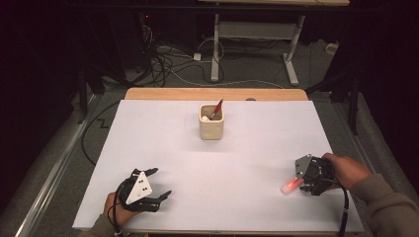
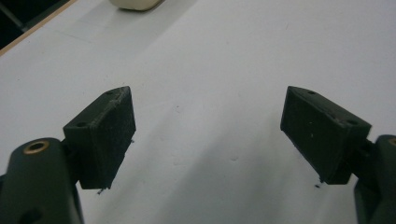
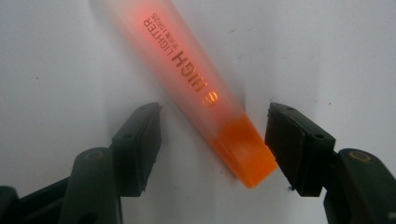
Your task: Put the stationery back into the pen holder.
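Note:
An orange highlighter (image 1: 291, 185) (image 3: 196, 84) lies flat on the white table (image 1: 247, 143) at the near right. My right gripper (image 1: 302, 181) (image 3: 212, 144) is low over it, with its jaws on either side of the orange cap end. The left pad stands clearly apart from the highlighter and the right pad is very close to the cap, so the gripper is open. At the near left, my left gripper (image 1: 160, 182) (image 2: 208, 135) is wide open just above the bare table, with nothing between its pads.
A cream cup (image 1: 211, 123) (image 2: 135, 3) stands at the middle far side of the table, holding a red pen (image 1: 217, 108) and a small white item (image 1: 204, 118). A wooden strip (image 1: 212, 94) edges the far side. Cables and desk legs lie on the floor beyond.

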`<state>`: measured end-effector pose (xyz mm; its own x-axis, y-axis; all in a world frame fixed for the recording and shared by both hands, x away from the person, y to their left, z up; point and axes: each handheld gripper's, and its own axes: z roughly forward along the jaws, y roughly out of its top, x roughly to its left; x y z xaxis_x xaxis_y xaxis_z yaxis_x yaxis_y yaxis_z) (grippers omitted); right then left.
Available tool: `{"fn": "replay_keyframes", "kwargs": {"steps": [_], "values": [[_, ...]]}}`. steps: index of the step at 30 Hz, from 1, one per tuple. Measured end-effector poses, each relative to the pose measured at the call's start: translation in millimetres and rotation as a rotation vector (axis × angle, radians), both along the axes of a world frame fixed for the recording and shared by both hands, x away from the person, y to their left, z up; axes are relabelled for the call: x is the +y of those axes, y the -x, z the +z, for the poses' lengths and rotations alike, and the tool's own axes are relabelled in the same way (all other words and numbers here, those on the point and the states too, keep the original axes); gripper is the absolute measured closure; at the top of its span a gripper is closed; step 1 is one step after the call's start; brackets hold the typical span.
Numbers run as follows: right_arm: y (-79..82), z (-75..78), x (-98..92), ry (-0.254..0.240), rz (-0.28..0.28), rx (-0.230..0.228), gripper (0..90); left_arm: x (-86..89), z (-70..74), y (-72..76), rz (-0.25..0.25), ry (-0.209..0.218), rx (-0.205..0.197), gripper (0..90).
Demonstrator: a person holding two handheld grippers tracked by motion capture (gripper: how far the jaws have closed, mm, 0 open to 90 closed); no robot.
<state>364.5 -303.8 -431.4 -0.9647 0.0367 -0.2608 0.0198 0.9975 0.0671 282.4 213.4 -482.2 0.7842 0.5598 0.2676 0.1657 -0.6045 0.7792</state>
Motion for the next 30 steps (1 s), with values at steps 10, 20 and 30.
{"fn": "replay_keyframes", "kwargs": {"steps": [10,20,30], "values": [[-4.4,-0.2,8.2,0.034,0.137,0.071,64.9,-1.7,-1.5,-0.6,-0.009,0.008,0.016,17.9],[-6.3,4.9,4.7,-0.024,0.098,0.065,67.0,-10.6,0.3,-7.6,-0.009,-0.029,-0.017,18.1],[-30.5,19.6,23.5,-0.214,-0.087,0.022,67.1,-22.6,6.9,-31.8,0.026,-0.062,-0.059,18.6]]}}
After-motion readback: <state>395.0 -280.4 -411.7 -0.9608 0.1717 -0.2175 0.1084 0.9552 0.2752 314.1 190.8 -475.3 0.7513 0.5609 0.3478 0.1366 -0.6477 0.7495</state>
